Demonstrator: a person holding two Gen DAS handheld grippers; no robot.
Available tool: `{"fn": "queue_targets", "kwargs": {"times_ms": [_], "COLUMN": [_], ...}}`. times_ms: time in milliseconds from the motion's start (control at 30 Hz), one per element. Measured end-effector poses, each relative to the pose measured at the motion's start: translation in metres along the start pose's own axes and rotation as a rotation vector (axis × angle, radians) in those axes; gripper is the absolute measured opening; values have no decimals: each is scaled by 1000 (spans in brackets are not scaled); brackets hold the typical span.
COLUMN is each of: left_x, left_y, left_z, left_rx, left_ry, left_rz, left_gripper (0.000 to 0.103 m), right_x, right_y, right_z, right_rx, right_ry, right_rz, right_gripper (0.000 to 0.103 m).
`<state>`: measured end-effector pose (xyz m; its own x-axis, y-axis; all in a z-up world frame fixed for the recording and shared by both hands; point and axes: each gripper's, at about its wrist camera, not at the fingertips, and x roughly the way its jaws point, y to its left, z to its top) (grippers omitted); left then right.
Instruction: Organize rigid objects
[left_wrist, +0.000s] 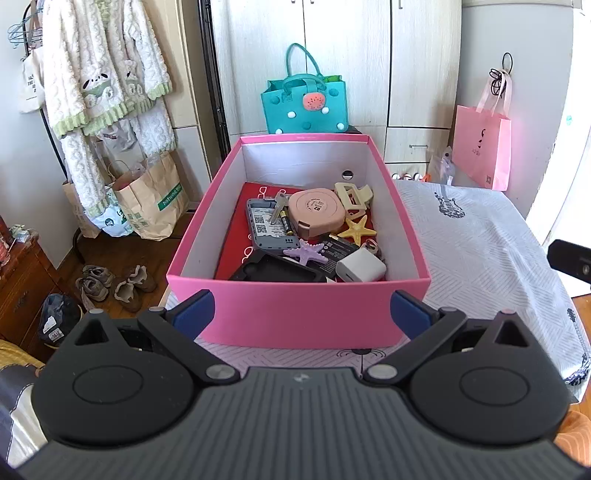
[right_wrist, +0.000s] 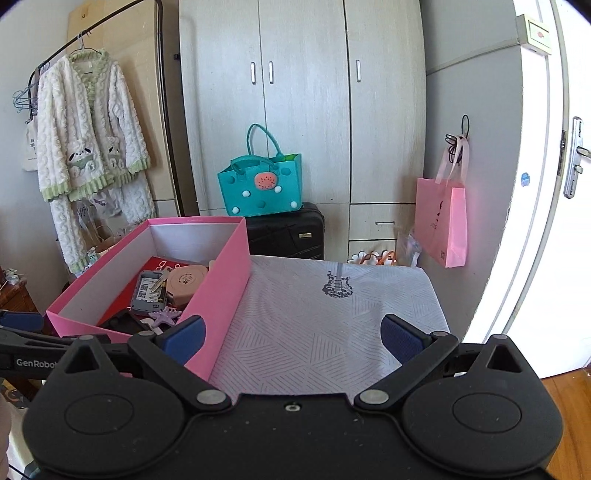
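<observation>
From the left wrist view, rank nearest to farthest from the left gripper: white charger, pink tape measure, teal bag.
1. white charger, near right corner of the pink box, closest to the left gripper.
2. pink tape measure, mid-box.
3. teal bag, behind the box by the wardrobe.

A pink box (left_wrist: 299, 314) with white inner walls stands open on the patterned cloth, filled with small items: a round pink tape measure (left_wrist: 317, 216), a yellow starfish (left_wrist: 357, 229) beside it, a purple starfish (left_wrist: 308, 253), a white charger cube (left_wrist: 360, 266), a cream hair claw (left_wrist: 354, 197), and a grey device (left_wrist: 267, 227) with a key (left_wrist: 277, 210) lying across it.
</observation>
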<state>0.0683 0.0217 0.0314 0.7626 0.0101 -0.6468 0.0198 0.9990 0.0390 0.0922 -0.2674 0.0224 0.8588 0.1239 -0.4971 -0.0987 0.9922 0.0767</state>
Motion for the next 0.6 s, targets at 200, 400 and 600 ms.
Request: {"fn": "queue_targets", "kwargs": {"times_ms": [200,400,600], "left_x": [-3,-10,-16], "left_y": [-2,-11,-14], "left_z": [-9,-12,-14], "left_rx": [-15,10,15], "left_ry": [-8,-21,-40], "left_rz": [-1,-14,-21], "left_gripper": [103,103,103], "right_x": [-10,-13,-17], "right_y": [-6,-6,-7], "right_z": [-9,-13,-13], "right_rx": [11,8,5], "right_ry": [-7,-10,-25], "right_rz": [-5,-13,-20], "right_gripper": [103,103,103]}}
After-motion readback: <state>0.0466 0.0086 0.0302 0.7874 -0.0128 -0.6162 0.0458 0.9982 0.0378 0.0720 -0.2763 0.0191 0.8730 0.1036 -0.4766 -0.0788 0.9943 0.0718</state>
